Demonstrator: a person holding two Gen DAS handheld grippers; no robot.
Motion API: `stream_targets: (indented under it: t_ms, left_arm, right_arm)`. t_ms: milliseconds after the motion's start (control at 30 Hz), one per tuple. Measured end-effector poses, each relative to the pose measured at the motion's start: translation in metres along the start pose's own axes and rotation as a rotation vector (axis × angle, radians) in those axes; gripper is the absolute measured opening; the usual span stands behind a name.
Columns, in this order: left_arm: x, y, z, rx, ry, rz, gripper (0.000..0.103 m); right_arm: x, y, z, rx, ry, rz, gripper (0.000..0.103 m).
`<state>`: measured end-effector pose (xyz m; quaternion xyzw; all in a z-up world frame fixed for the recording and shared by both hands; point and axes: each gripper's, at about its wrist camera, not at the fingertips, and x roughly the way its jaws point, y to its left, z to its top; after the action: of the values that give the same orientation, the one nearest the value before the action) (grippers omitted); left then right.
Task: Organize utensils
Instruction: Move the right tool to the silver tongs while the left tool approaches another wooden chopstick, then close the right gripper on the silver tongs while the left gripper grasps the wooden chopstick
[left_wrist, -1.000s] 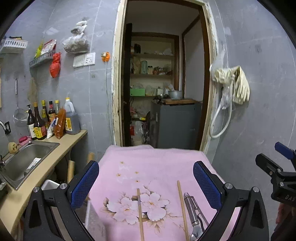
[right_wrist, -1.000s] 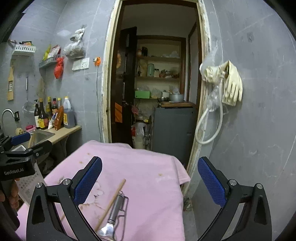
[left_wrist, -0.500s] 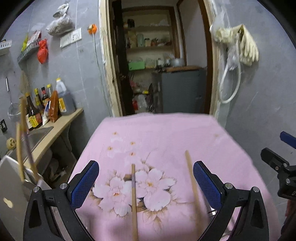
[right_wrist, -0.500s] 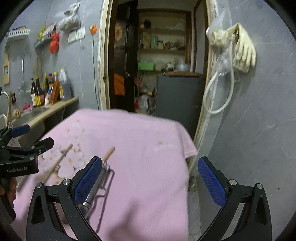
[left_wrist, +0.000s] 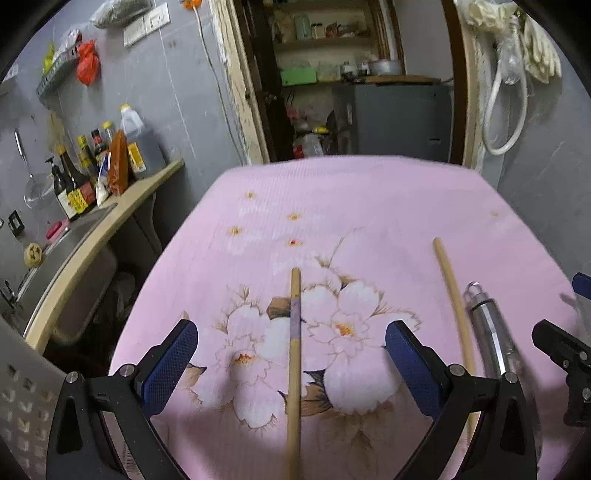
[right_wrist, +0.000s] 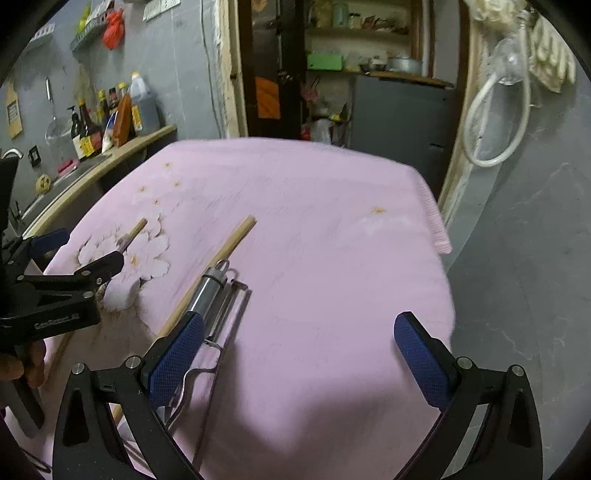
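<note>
Both tongs are spread wide and gripping nothing. The left tongs (left_wrist: 291, 363) hover low over the pink flowered cloth (left_wrist: 369, 206) covering the counter, with one wooden chopstick (left_wrist: 294, 369) lying straight up the gap between the blue pads, not touching either one; its near end runs off the bottom of the frame, so no idea how long it is. The second chopstick (left_wrist: 452, 295) sits just outside the left tongs' right finger, and right beside that is a metal peeler (left_wrist: 487, 328) whose lower half disappears behind the finger.

From the right wrist view, the right tongs (right_wrist: 299, 349) are equally wide open; the left pad (right_wrist: 177, 354) sits over the peeler (right_wrist: 210, 288), but I can't tell if it's actually touching or just hovering above it; the peeler's wire blade end is mostly hidden under that finger. The second chopstick (right_wrist: 221, 254) lies just left of the peeler, pretty much alongside it. Nothing lies between these pads apart from bare cloth (right_wrist: 332, 229). The left tongs show up at the left edge here, partly cut off by the frame, with the first chopstick (right_wrist: 133, 232) poking out past them.
</note>
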<state>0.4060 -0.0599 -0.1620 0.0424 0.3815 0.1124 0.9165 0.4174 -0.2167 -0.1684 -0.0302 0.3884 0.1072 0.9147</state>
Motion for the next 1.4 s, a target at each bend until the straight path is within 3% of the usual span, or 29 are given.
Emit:
stream_targets:
  t_ms: [200,333,533,833,933,1000,1100,1200,1400]
  left_arm:
    - [0.012,0.002,0.001,-0.011,0.045,0.012,0.102]
    - [0.020,0.005,0.002,-0.024,0.068,0.008,0.102]
    - [0.031,0.008,0.005,-0.030,0.102,-0.005,0.096]
    - [0.045,0.018,0.011,-0.090,0.139,-0.084,0.062]
    - [0.049,0.020,0.015,-0.118,0.155,-0.112,0.044]
    - [0.049,0.018,0.018,-0.114,0.165,-0.115,0.029]
    - [0.051,0.013,0.021,-0.097,0.182,-0.125,0.014]
    - [0.050,0.009,0.024,-0.084,0.195,-0.132,0.009]
    - [0.043,0.018,0.026,-0.111,0.202,-0.169,0.008]
  right_arm:
    - [0.018,0.011,0.003,-0.009,0.048,0.002,0.100]
    - [0.030,0.017,0.005,-0.022,0.088,-0.016,0.093]
    - [0.036,0.018,0.007,-0.013,0.121,-0.022,0.092]
    - [0.046,0.019,0.013,-0.008,0.169,-0.004,0.078]
    - [0.045,0.024,0.016,-0.013,0.177,0.001,0.065]
    - [0.044,0.029,0.018,-0.017,0.181,0.007,0.050]
    - [0.041,0.034,0.019,-0.006,0.181,0.026,0.031]
    - [0.040,0.033,0.019,0.027,0.188,0.046,0.015]
    - [0.032,0.014,0.019,0.157,0.186,0.116,0.013]
